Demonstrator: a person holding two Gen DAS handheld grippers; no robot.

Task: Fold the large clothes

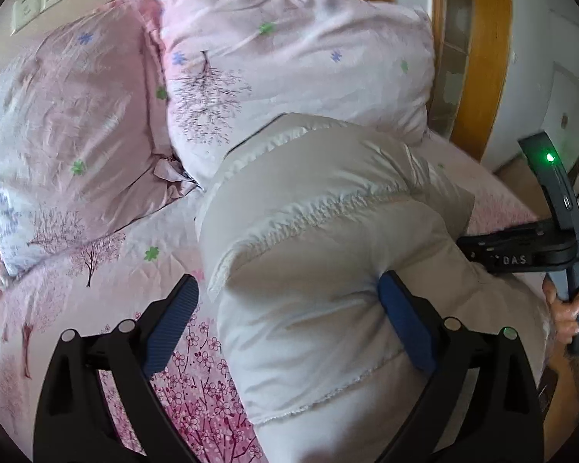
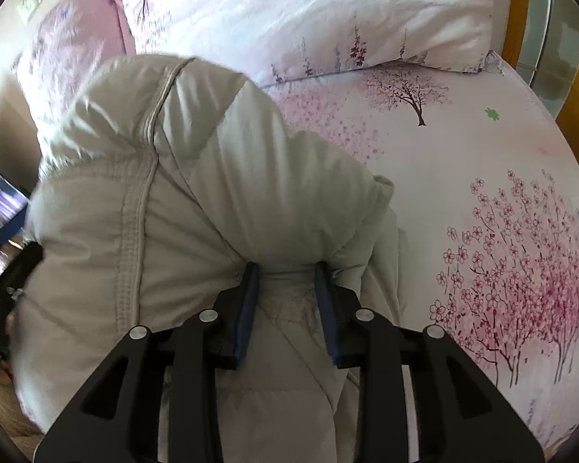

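Note:
A puffy pale grey padded jacket (image 1: 312, 231) lies bunched on a pink blossom-print bed (image 1: 96, 270). My left gripper (image 1: 289, 289) is open wide; its right finger presses into the jacket's side, its left finger hangs over the bedsheet. In the right wrist view the jacket (image 2: 166, 193) fills the left and middle. My right gripper (image 2: 287, 274) is shut on a thick fold of the jacket, pads pinching it from both sides. The right gripper's body also shows at the right edge of the left wrist view (image 1: 521, 250), held by a hand.
Two pink floral pillows (image 1: 289, 61) lean at the head of the bed, one more to the left (image 1: 65, 123). A wooden door frame (image 1: 478, 58) stands behind on the right. The bedsheet (image 2: 482, 193) stretches right of the jacket.

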